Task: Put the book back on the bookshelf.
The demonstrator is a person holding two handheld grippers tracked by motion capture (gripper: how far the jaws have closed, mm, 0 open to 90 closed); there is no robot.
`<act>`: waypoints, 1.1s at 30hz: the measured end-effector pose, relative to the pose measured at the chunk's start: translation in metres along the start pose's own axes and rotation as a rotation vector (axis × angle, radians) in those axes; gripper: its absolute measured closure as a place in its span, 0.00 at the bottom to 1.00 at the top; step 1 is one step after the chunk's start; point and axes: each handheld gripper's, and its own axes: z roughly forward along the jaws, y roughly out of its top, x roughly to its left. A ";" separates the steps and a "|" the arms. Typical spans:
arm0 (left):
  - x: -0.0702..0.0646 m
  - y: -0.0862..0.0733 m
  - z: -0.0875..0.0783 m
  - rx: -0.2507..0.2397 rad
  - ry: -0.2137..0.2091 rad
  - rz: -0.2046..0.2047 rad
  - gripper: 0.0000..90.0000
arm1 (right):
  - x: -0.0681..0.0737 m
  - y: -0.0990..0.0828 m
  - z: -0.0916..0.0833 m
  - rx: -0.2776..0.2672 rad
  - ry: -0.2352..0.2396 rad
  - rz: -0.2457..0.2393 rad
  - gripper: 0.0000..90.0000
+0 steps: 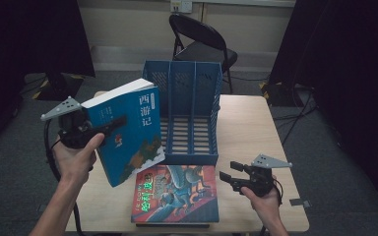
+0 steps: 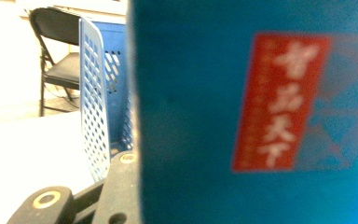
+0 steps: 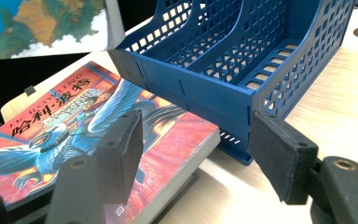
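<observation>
The left tool (image 1: 112, 124) grips the blue book (image 1: 128, 129), lifted at the rack's (image 1: 189, 110) nine o'clock; a tilted entry may catch a divider. The right tool (image 1: 229, 176) stands wide, empty.

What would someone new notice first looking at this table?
First, the thick blue book held upright off the table at the left, clamped in the left hand-held gripper. Behind it stands a blue slotted file rack at the table's middle. A red and blue illustrated book lies flat at the near edge, with the right hand-held gripper open beside it.

Two books: blue book (image 1: 128, 130), red book (image 1: 177, 194). One file rack (image 1: 189, 86). One folding chair (image 1: 202, 42). One table (image 1: 246, 128).
</observation>
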 end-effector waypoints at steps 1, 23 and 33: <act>0.000 0.000 0.000 0.000 0.000 0.000 0.69 | 0.000 0.000 0.000 0.000 0.000 0.000 0.39; 0.004 0.025 0.055 0.013 0.146 -0.058 0.69 | -0.005 -0.005 0.004 0.023 0.022 -0.003 0.37; 0.003 0.027 0.071 0.053 0.215 -0.038 0.69 | -0.007 -0.008 0.003 0.029 0.016 0.001 0.37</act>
